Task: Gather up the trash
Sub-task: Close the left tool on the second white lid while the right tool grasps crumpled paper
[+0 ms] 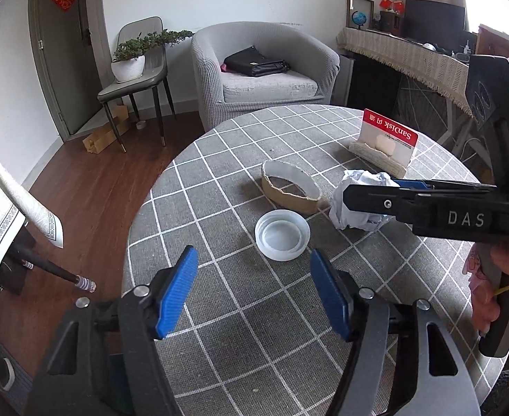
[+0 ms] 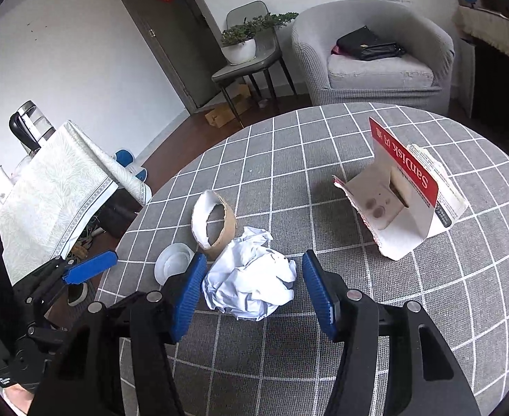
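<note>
On the round grey checked table (image 1: 240,159) lie a crumpled white paper ball (image 2: 251,277), a torn cardboard tape ring (image 2: 214,223), a white plastic lid (image 1: 282,234) and a red-and-white SanDisk card package (image 2: 405,190). My right gripper (image 2: 254,294) is open, its blue pads on either side of the paper ball, close to it. In the left wrist view the right gripper's finger reaches over the paper ball (image 1: 355,204). My left gripper (image 1: 254,294) is open and empty, just short of the lid.
A grey armchair (image 1: 261,69) with a black bag stands behind the table. A chair with a potted plant (image 1: 133,59) is by the door. A cloth-covered side table (image 2: 53,187) with a kettle is at the left.
</note>
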### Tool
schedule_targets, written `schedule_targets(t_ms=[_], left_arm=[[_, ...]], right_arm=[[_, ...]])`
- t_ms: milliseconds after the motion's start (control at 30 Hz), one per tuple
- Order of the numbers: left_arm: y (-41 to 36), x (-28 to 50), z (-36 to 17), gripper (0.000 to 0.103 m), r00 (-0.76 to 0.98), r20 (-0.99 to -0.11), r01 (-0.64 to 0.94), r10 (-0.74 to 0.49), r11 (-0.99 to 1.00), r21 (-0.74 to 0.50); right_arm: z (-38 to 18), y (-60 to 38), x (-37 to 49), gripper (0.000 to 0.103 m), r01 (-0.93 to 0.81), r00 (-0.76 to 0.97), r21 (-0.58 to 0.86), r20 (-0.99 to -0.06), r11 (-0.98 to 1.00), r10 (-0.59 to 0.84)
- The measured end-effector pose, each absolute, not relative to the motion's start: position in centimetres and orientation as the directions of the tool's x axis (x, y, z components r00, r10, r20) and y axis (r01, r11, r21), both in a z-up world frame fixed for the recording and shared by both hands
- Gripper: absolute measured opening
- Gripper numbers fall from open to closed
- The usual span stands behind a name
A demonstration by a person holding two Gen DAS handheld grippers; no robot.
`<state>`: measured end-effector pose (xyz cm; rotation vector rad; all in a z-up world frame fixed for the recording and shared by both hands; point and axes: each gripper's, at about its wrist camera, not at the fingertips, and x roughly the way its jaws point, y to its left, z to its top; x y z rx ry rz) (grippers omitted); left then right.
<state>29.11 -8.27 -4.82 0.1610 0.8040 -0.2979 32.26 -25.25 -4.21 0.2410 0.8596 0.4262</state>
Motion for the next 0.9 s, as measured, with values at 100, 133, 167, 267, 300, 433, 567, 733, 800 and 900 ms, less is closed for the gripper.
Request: schedule_targets(t_ms=[100,133,167,267,300,433,567,733,800,900], left_arm=[[-9.0,29.6,-4.9,0.070,0.652,-0.736,0.344,-0.183,0.936,0.073],[-9.4,29.6,-5.0,0.070,0.654,-0.737,0.357,-0.173,0.929,0.099],[-9.6,29.6,-5.1,0.070,0.655,-0.737,0.369,-0.166,0.922,0.120],[-10.4,29.9,-5.2,0.069,0.646,-0.743,0.394,-0.174,0.910,0.130],[-10.7,29.9,-5.3,0.069,0.644,-0.745,0.399,-0.174,0.907,0.133],[-11.6,30.4,-5.9,0.067,0.631,-0.758,0.414,-0.163,0.898,0.152],[-11.8,31.1,-6.0,0.062,0.621,-0.765,0.412,-0.170,0.901,0.135],[-12.1,31.9,-6.3,0.055,0.612,-0.773,0.405,-0.168,0.906,0.123],[-12.1,32.1,-6.4,0.049,0.602,-0.779,0.399,-0.175,0.911,0.104],[-11.8,32.3,-6.5,0.045,0.592,-0.784,0.395,-0.189,0.915,0.078]], right_arm=[[-4.3,-25.0,32.3,0.052,-0.270,0.563,0.393,-0.676,0.879,0.475],[-4.3,-24.9,32.2,0.052,-0.271,0.564,0.389,-0.677,0.880,0.473],[-4.3,-24.9,32.2,0.050,-0.275,0.565,0.387,-0.676,0.880,0.474],[-4.2,-25.1,32.1,0.049,-0.274,0.570,0.396,-0.667,0.877,0.479],[-4.2,-25.4,32.2,0.049,-0.269,0.571,0.406,-0.663,0.873,0.485],[-4.2,-26.8,32.2,0.049,-0.248,0.577,0.459,-0.637,0.853,0.511],[-4.2,-27.8,32.1,0.049,-0.234,0.581,0.483,-0.626,0.844,0.520],[-4.2,-28.0,32.0,0.049,-0.235,0.581,0.496,-0.617,0.836,0.530],[-4.2,-28.0,32.0,0.049,-0.238,0.584,0.492,-0.616,0.837,0.528],[-4.1,-28.1,31.9,0.049,-0.233,0.590,0.496,-0.612,0.836,0.527]])
